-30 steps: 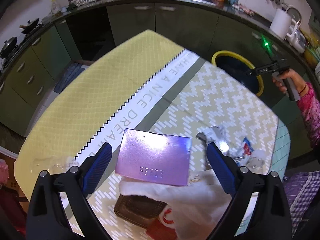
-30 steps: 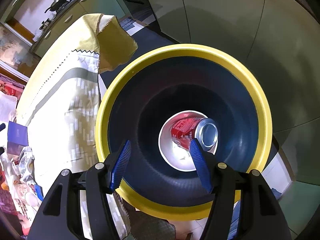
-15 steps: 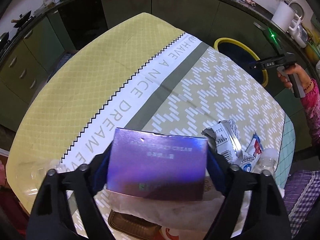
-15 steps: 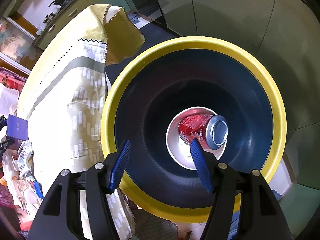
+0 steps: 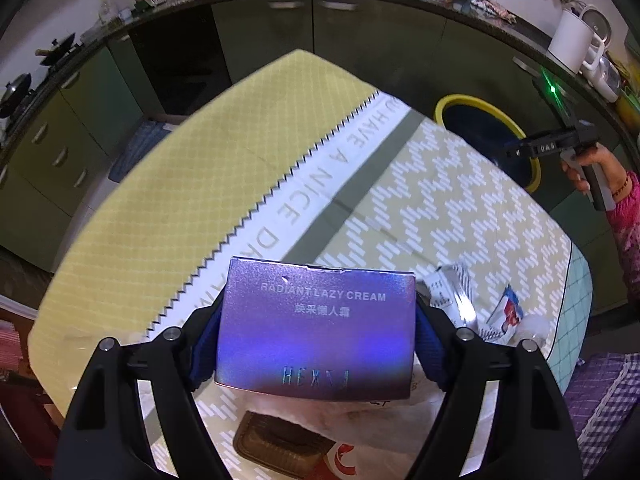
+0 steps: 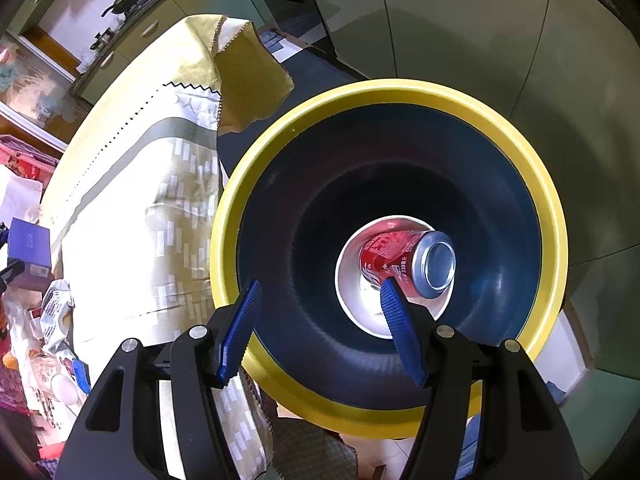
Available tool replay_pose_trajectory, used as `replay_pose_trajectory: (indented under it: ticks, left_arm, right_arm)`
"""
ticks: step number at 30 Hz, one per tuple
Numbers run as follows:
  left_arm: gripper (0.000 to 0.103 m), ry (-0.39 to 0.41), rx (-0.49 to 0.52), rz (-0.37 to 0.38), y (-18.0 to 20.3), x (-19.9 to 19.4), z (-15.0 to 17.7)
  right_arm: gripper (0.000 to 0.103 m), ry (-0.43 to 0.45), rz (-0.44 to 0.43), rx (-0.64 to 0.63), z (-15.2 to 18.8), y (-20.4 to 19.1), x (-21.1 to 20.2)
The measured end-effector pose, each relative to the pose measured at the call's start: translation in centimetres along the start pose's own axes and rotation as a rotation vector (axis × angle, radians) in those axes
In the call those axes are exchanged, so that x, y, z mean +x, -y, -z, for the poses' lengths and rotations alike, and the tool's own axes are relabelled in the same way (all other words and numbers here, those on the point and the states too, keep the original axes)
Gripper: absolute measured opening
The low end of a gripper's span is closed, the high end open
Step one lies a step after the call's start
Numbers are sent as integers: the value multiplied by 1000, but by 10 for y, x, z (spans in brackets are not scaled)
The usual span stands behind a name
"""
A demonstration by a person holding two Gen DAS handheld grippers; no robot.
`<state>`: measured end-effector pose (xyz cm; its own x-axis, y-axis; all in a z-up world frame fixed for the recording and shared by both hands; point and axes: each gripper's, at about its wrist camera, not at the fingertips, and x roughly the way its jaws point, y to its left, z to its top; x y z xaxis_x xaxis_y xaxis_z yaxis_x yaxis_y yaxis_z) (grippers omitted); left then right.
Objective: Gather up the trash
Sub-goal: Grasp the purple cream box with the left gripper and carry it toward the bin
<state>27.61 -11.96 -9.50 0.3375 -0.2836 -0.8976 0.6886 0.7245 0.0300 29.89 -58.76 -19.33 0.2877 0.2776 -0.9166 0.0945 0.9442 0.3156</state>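
Note:
My left gripper [image 5: 316,320] is shut on a purple cream box [image 5: 316,332] and holds it above the table's near end. The box also shows at the left edge of the right wrist view [image 6: 30,248]. My right gripper [image 6: 320,300] is open and empty, held over the yellow-rimmed dark bin [image 6: 554,240]. A red soda can [image 6: 404,262] lies on its side at the bin's bottom. The bin [image 5: 454,102] stands beyond the table's far right edge, with the right gripper [image 5: 520,150] beside it.
A yellow and white patterned tablecloth [image 5: 224,168] covers the table. A crumpled silver wrapper [image 5: 456,300], a white plastic bag [image 5: 360,420] and a brown tray [image 5: 276,444] lie near the front right. Green kitchen cabinets [image 5: 380,36] stand behind.
My left gripper closed on the purple box and lifted it, tipping its printed face up toward the camera. My right gripper stayed open and drifted slightly over the bin.

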Motion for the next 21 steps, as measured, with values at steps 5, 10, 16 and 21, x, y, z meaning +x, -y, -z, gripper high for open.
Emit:
replay_pose_trajectory:
  ticks: [5,10,16,21]
  left_arm:
    - [75,41,4,-12,11,-18,-15]
    - [75,80,49,39,47,-32,-46]
    - [75,97,130,183,123,-21,-106]
    - [75,59,218,259,194,22,-154]
  right_arm:
    - [62,31,-19,8,6,4,-13]
    - [62,97,-29,19,20,15,-42]
    - [62,166,-7,45,49,43,-79]
    - [62,208,12,91,78,77,-102]
